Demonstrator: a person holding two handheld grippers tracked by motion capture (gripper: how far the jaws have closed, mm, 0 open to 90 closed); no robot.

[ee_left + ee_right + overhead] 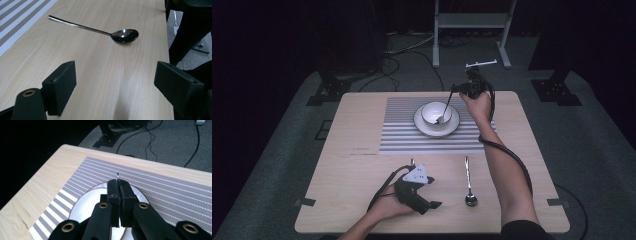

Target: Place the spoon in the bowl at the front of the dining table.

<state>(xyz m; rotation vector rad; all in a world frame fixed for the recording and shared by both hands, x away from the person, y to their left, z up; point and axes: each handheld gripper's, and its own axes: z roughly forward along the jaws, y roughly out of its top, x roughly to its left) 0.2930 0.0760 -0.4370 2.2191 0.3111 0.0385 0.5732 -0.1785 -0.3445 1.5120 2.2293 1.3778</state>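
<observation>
A thin utensil is clamped between the closed jaws of the right gripper, its handle end seen as a sliver poking out past the jaw tips in the right gripper view. In the high view the utensil slants down from the gripper toward 7 o'clock, and its lower end is seen inside the white bowl; whether it touches the bowl's bottom cannot be told. The bowl is set on a white plate, whose rim is also seen beneath the jaws in the right gripper view. The plate is laid on a grey-and-white striped placemat, at the far middle of the wooden table.

The left gripper is held low over the near part of the table, at 7 o'clock from the bowl, with its jaws spread wide and nothing between them; bare wood is seen between the jaws in the left gripper view. A steel spoon is laid flat on the table just at 3 o'clock from this gripper, its bowl toward the near edge and its handle pointed at the placemat. In the left gripper view the spoon is seen ahead of the open jaws, apart from them, bowl upward.
</observation>
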